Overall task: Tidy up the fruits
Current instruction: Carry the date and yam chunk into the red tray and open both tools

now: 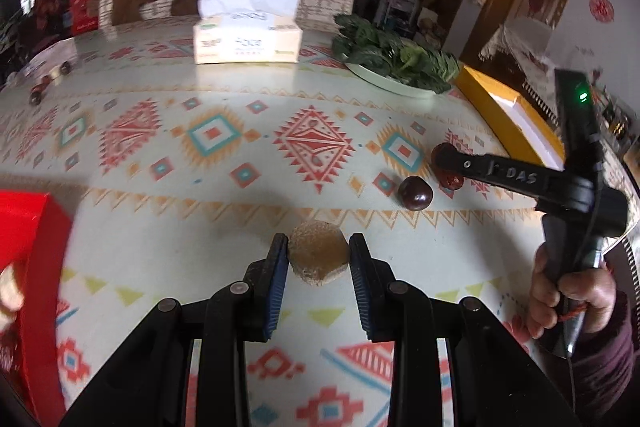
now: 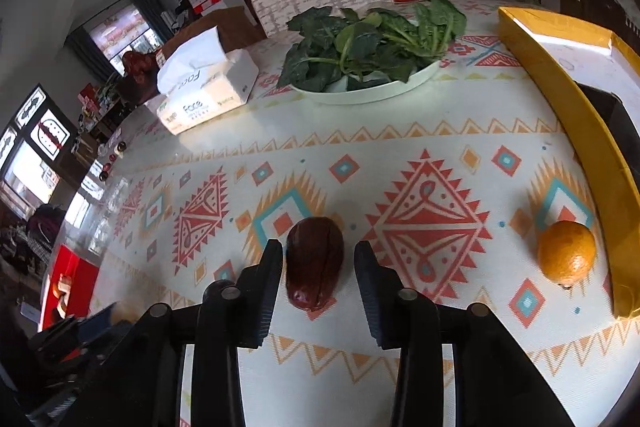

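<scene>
My left gripper [image 1: 319,247] is open around a pale brown, rough round fruit [image 1: 318,251] lying on the patterned tablecloth; the pads stand at its sides with a small gap. My right gripper [image 2: 318,255] is open around a dark red date [image 2: 315,261] on the table; it also shows in the left wrist view [image 1: 439,155] over that date [image 1: 451,180]. A dark round chestnut-like fruit [image 1: 415,192] lies beside it. An orange [image 2: 566,258] sits at the right, close to the yellow box [image 2: 580,131].
A white plate of green leaves [image 2: 366,89] and a tissue box [image 1: 247,37] stand at the back. A red box [image 1: 28,267] is at the left edge. Several small dark fruits [image 1: 50,79] lie at the far left. Chairs stand behind the table.
</scene>
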